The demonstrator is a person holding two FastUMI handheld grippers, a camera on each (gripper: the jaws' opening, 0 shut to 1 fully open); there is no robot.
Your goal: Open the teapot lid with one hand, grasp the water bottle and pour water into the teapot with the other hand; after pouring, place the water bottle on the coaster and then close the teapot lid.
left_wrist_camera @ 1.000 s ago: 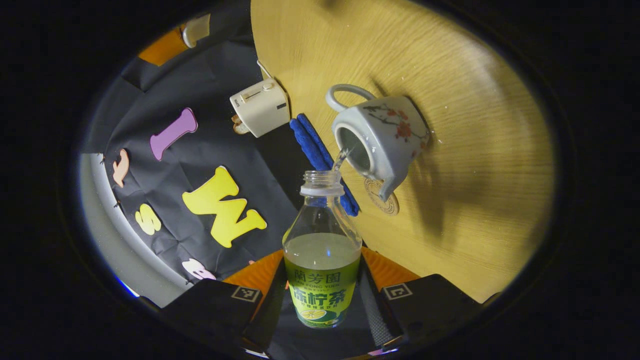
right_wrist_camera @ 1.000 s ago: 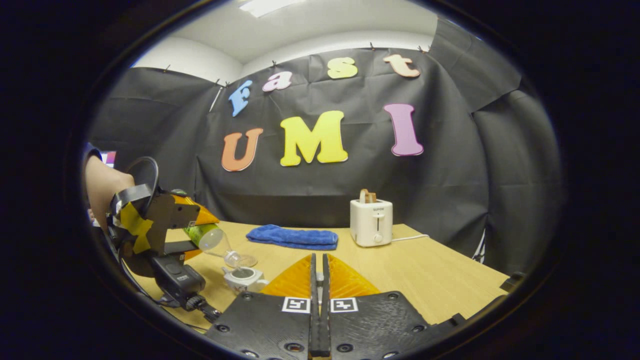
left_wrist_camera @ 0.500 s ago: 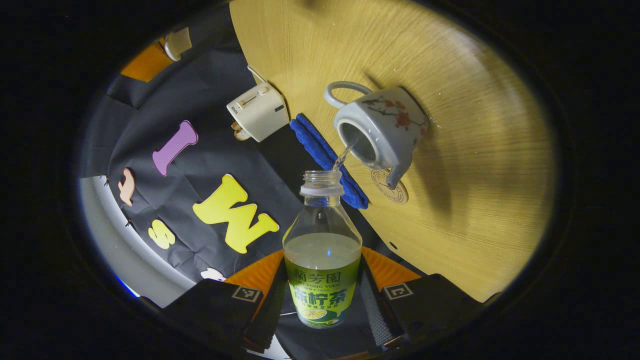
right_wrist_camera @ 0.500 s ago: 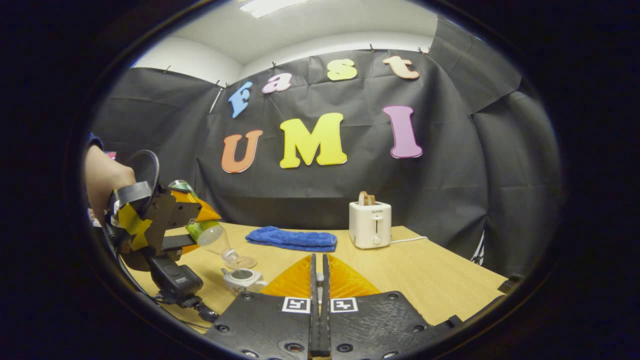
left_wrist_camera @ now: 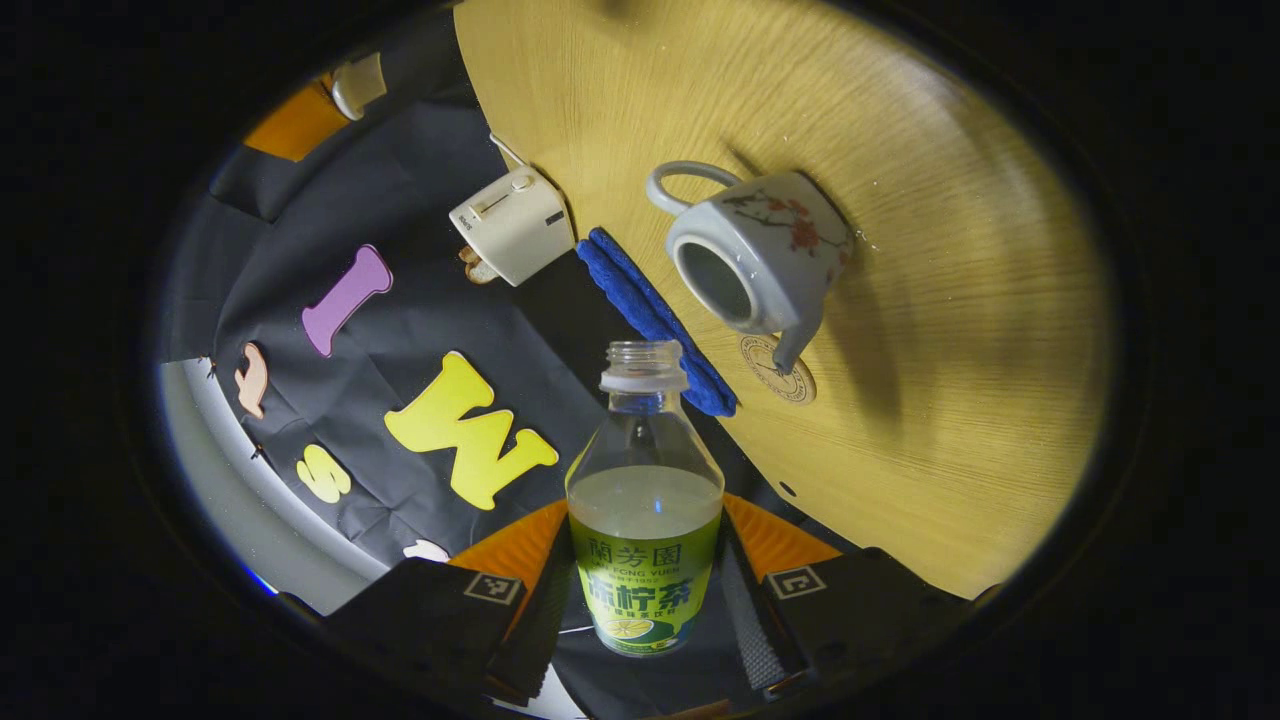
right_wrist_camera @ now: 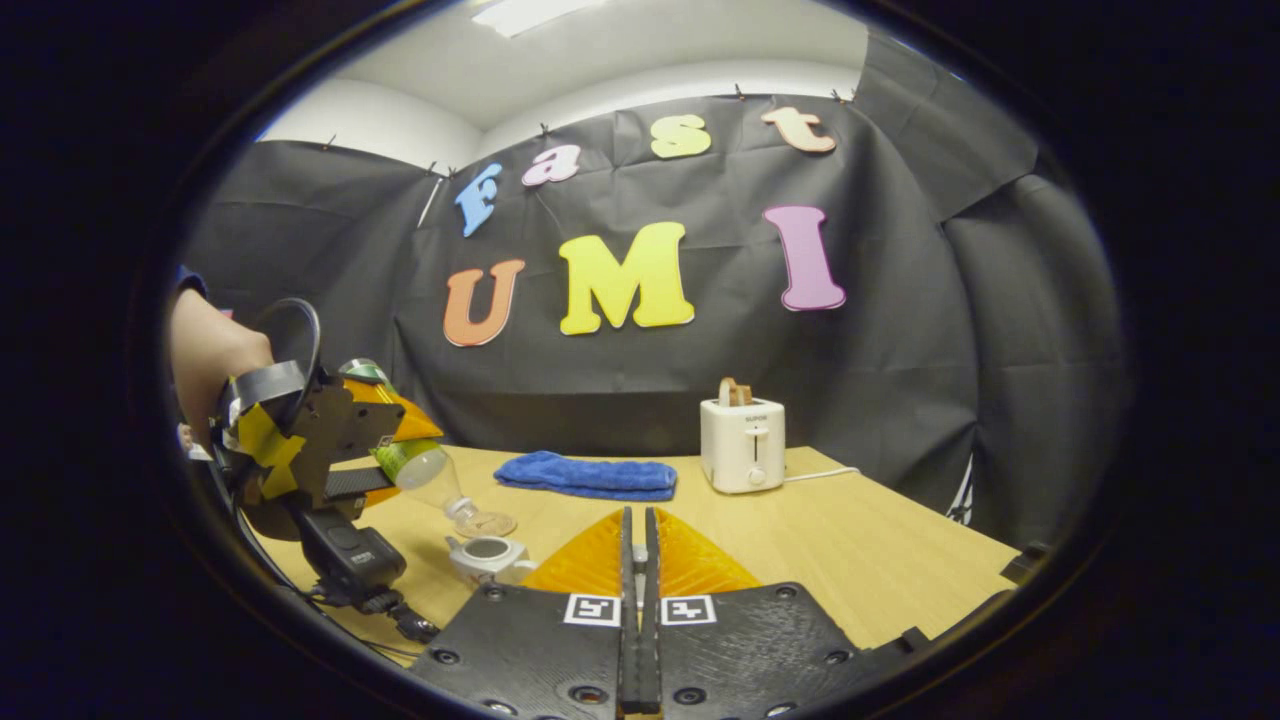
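Bottle (left_wrist_camera: 645, 520) clamped between the left gripper's (left_wrist_camera: 645, 610) two fingers, cap off, neck aimed at the teapot (left_wrist_camera: 757, 262). Pale liquid pooled in the lower half, right down by the label. No stream visible at the mouth. Teapot on the wooden table (left_wrist_camera: 960, 330), opening bare, handle turned away from the bottle, spout over the round coaster (left_wrist_camera: 786, 372). Blue cloth (left_wrist_camera: 650, 318) just beside the pot, white toaster (left_wrist_camera: 513, 222) beyond it at the table's far edge.

Over to the right gripper view: same scene from the side. Left gripper (right_wrist_camera: 375, 465) raised above the table, gripped by a hand (right_wrist_camera: 208, 360), bottle (right_wrist_camera: 425, 478) tipped downward with its mouth just above the teapot (right_wrist_camera: 487, 556). From the left gripper view, impossible to judge that tilt against the table; here, plain. Coaster (right_wrist_camera: 490, 524) behind the pot, cloth (right_wrist_camera: 586, 475) and toaster (right_wrist_camera: 742, 443) further back on the table (right_wrist_camera: 880, 550).

Right gripper (right_wrist_camera: 637, 560) held low in front, fingers pressed together along a narrow seam. Something small and pale in that seam, too tiny to tell what. Lid not identifiable.
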